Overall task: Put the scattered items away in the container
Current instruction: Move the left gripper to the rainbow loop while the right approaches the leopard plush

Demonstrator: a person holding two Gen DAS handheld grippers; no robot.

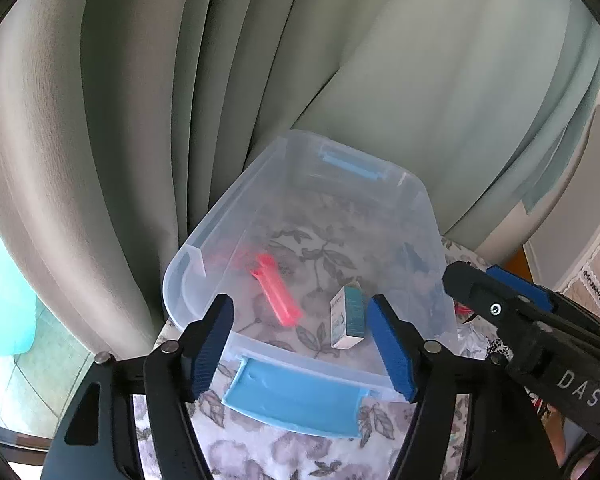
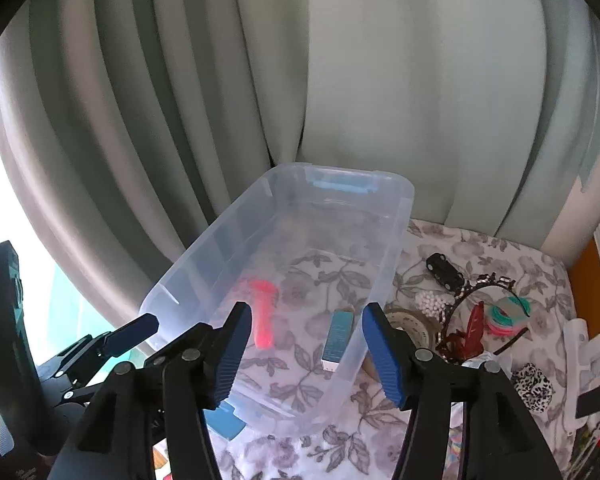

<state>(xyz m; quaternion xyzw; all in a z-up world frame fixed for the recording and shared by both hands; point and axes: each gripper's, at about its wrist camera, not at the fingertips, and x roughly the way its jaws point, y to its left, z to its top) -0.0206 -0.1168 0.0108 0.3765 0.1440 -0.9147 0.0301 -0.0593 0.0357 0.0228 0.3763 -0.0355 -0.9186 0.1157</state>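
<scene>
Soft daylight from the left, washed-out haze, strong fisheye edge distortion.

One clear plastic container point(image 2: 388, 240) stands on the flowered cloth, with two blue latch handles, one at each end. Two things lie inside it: one pink-red clip point(image 1: 278, 294) and one small teal-and-white box point(image 1: 348, 318). Beside the container the right wrist view shows one black toy car point(image 2: 444, 270), one studded headband point(image 2: 480, 292), one cluster of white beads point(image 2: 430, 302) and one stack of coloured rings point(image 2: 506, 316).
</scene>
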